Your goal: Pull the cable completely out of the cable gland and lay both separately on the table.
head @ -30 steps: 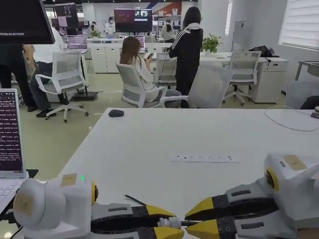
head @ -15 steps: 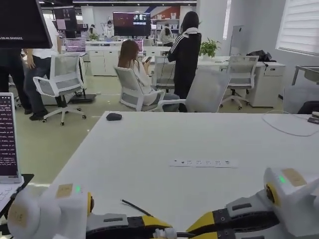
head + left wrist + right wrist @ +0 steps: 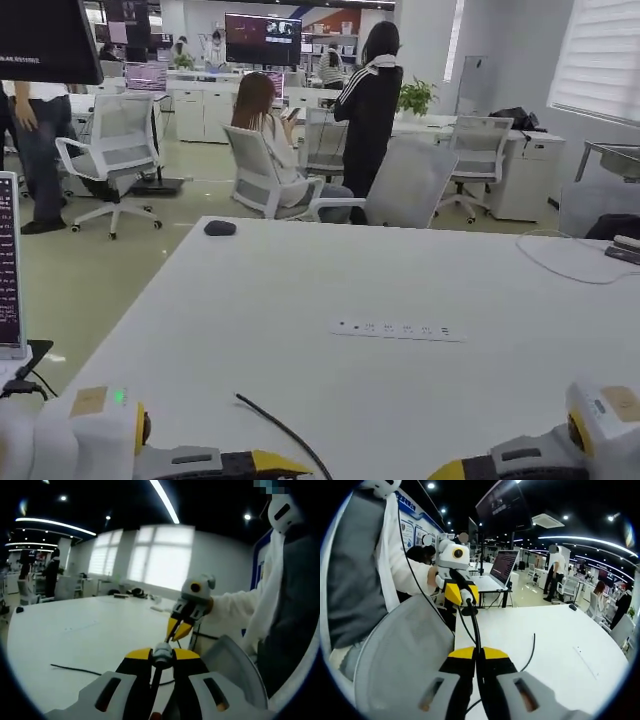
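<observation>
Left gripper [image 3: 161, 656] has its jaws clamped on the small grey plastic cable gland [image 3: 161, 651]; right gripper [image 3: 479, 655] is pinched shut on the thin black cable [image 3: 474, 622]. I see the tips, near-touching a second ago, now well apart, so cable is drawing out, but it still enters the gland at 12 o'clock from my right jaws. Loose tail trails over the white table [image 3: 560, 645] at 2 o'clock.

No text can be made out. Lines of writing are shown on the laptop screen [image 3: 8, 265], but they are blurred.
</observation>
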The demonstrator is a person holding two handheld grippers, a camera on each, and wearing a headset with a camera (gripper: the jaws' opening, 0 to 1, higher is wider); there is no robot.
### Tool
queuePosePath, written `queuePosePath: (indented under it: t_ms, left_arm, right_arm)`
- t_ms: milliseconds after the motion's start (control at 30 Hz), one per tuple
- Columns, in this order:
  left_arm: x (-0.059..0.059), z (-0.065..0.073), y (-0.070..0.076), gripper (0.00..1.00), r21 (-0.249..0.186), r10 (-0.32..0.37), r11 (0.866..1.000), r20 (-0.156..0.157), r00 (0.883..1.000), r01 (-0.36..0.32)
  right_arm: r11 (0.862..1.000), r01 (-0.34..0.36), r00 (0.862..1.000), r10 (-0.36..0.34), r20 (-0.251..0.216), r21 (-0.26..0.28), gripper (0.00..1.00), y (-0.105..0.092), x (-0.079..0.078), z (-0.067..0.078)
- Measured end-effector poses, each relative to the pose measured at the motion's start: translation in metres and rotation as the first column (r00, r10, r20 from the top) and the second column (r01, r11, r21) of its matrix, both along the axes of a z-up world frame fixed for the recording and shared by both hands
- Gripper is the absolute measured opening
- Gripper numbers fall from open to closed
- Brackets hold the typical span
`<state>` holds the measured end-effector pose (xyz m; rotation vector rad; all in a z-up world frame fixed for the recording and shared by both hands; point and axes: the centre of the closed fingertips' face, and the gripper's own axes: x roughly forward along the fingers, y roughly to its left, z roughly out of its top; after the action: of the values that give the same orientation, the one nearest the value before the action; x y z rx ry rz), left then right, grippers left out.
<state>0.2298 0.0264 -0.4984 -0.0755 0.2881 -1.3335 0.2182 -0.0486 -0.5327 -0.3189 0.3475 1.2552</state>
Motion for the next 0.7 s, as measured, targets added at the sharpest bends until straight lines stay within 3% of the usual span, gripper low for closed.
queuePosePath:
  t_ms: [333,600,700]
  left_arm:
    - [0.003,0.003,0.010,0.17,-0.022,0.023,0.999,-0.018,1.000,-0.024]
    - [-0.002,0.005,0.010,0.17,-0.023,0.011,1.000,-0.002,1.000,-0.011]
    - [-0.003,0.009,0.008,0.16,-0.039,0.004,0.999,0.000,1.000,-0.004]
  right_arm:
    - [0.997,0.077,0.996,-0.078,-0.043,-0.029,0.02,-0.019,-0.002,-0.014]
    - [0.994,0.095,0.995,-0.096,-0.032,-0.051,0.03,-0.017,-0.002,-0.016]
    - [0.990,0.132,0.991,-0.133,-0.022,-0.051,0.05,-0.019,0.002,-0.015]
